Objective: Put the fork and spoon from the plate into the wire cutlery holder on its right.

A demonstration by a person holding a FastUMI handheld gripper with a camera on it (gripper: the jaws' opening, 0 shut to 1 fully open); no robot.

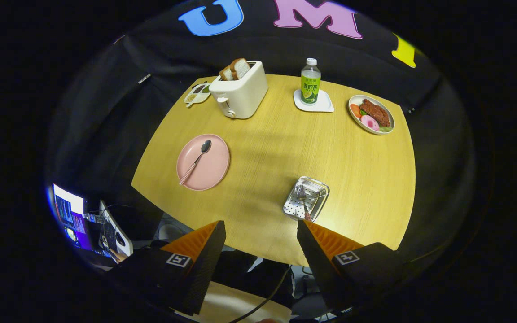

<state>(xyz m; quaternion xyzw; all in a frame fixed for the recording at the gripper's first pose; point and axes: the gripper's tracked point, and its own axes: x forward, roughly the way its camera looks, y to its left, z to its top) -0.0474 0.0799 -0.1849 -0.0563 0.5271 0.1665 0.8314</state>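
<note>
Tool (260,231) fingers spread wide, empty, above near edge of yellow wooden table (281,152). Metal spoon with checked handle (196,160) lies on round pink plate (203,162). Metal fork (302,197) already in perforated steel cutlery holder (306,198), just ahead of right finger.

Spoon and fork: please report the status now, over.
Tool open, holding nothing, high above the table edge. Spoon on pink plate. Fork already in the cutlery holder. Path to the spoon open.
</note>
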